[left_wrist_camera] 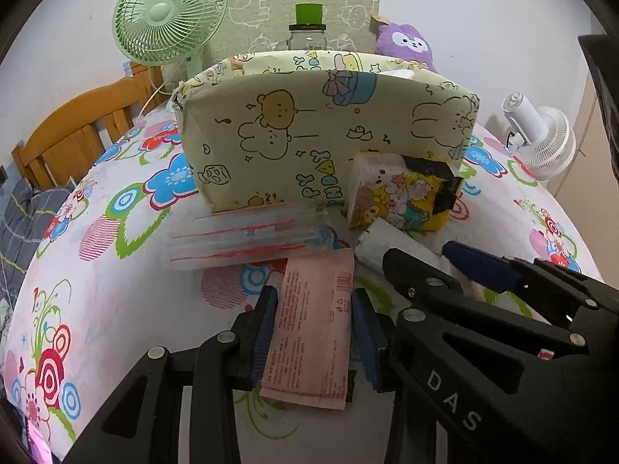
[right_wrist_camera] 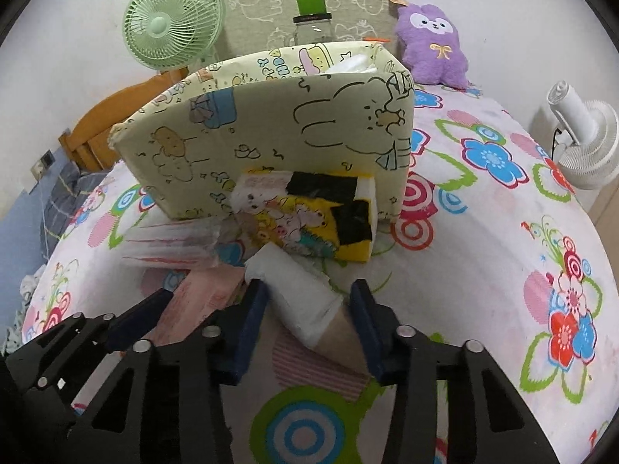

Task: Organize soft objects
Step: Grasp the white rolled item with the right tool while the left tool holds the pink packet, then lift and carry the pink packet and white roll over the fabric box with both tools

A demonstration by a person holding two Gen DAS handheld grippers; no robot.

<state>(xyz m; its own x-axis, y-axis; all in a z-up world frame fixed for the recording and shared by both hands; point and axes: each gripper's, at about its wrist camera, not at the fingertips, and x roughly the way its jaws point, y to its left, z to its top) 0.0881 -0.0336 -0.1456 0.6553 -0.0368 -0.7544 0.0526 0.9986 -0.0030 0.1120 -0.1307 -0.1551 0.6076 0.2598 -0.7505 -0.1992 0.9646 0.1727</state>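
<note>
1. Two grippers work low over a flower-printed bedsheet (right_wrist_camera: 483, 255). The left gripper (left_wrist_camera: 314, 332) has a flat pink printed packet (left_wrist_camera: 309, 332) between its blue-padded fingers (left_wrist_camera: 263, 332); both pads press the packet's long edges, so it grips the packet.
2. The right gripper (right_wrist_camera: 307, 324) stands spread, its fingers (right_wrist_camera: 365, 328) on either side of a white rolled cloth bundle (right_wrist_camera: 298, 301). The left pad lies at the bundle's edge; the right pad stands apart from it.
3. Just beyond the left fingertips lies a clear plastic bag with red stripes (left_wrist_camera: 251, 236), touching the far end of the pink packet.
4. Ahead of the right fingertips a yellow and white cartoon-printed pack (right_wrist_camera: 309, 220) leans on the front wall of a cream cartoon-printed fabric box (right_wrist_camera: 271, 123).
5. Far past the box stand a green table fan (right_wrist_camera: 174, 21), a glass jar with a green lid (right_wrist_camera: 312, 23) and a purple plush toy (right_wrist_camera: 431, 46); a white fan (right_wrist_camera: 584, 143) sits off to the right.
</note>
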